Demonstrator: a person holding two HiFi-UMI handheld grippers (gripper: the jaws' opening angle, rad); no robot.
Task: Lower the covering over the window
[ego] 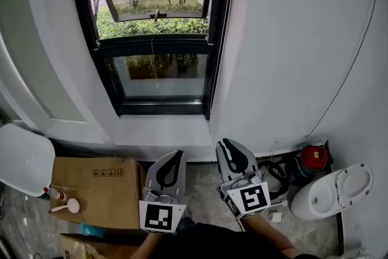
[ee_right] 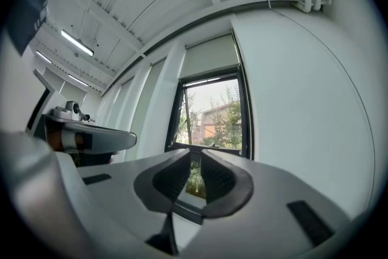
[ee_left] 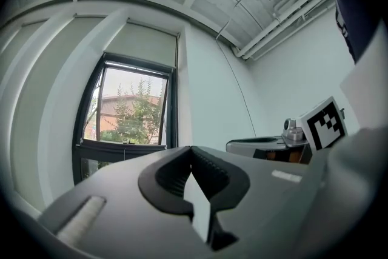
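Observation:
The black-framed window point(ego: 154, 39) fills the upper middle of the head view, its top sash tilted open. Its covering, a pale roller blind point(ee_left: 142, 42), sits rolled up high above the glass, and it also shows as the blind point(ee_right: 209, 57) in the right gripper view. My left gripper point(ego: 176, 154) and right gripper point(ego: 225, 144) are held side by side low in front of the sill, apart from the window. The left gripper point(ee_left: 191, 151) has its jaws shut with nothing between them. The right gripper point(ee_right: 195, 154) is also shut and empty. A thin cord point(ego: 357, 51) runs down the wall right of the window.
A cardboard box point(ego: 94, 191) with small items on it stands on the floor at the left, next to a white rounded object point(ego: 21, 158). At the right are a white lidded fixture point(ego: 333, 191), a red object point(ego: 314, 156) and cables point(ego: 276, 170).

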